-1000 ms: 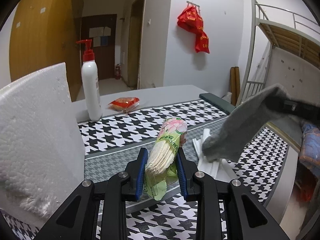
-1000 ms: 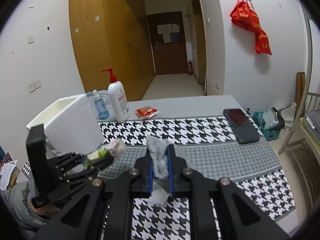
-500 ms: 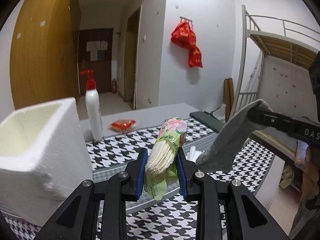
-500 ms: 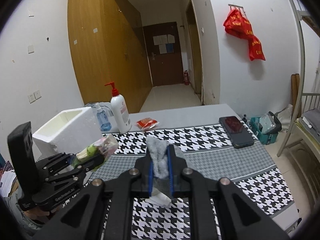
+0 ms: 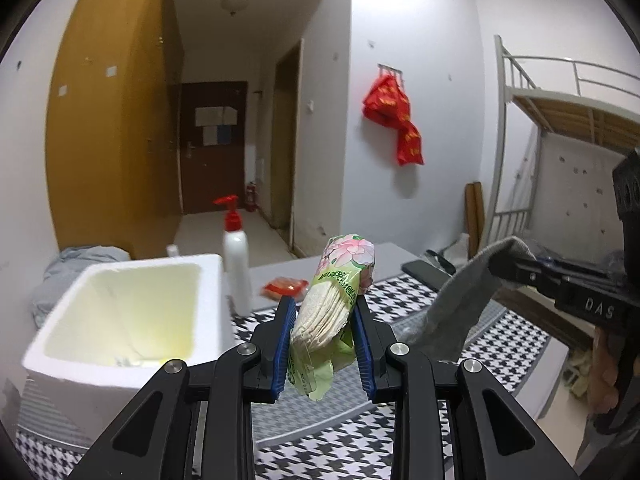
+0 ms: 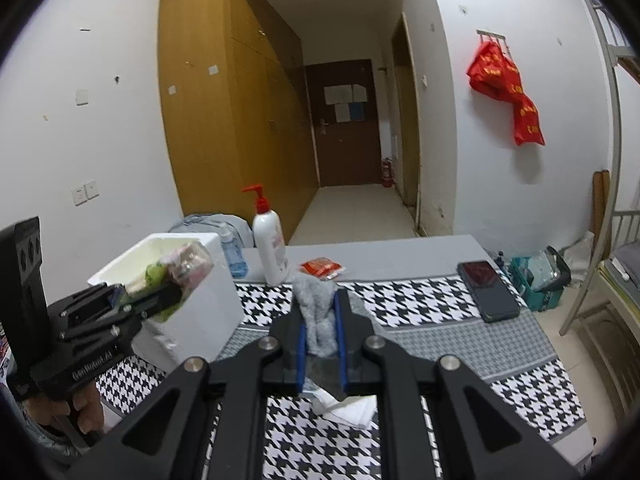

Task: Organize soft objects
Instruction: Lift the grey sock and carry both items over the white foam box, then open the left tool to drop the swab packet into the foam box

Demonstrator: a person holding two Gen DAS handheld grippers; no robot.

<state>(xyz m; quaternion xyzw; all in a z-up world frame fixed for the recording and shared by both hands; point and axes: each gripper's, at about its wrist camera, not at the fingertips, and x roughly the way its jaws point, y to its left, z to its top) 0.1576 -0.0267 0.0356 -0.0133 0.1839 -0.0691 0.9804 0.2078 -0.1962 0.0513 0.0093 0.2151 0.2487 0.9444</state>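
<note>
My left gripper is shut on a green floral pack of cotton pads, held in the air above the table. In the right wrist view that same pack hangs in front of the white foam box. The foam box stands open-topped at the left, just beside the left gripper. My right gripper is shut on a grey sock; the sock dangles above the houndstooth cloth at the right. A white tissue lies on the cloth beneath it.
A white pump bottle with a red head, a small blue bottle and a red packet stand behind the box. A dark phone lies at the table's right. Grey fabric is heaped behind the box. A bunk bed frame rises at right.
Both grippers have risen with their loads. The foam box's open top has come into the left wrist view, and the sock has lifted clear of the white tissue.
</note>
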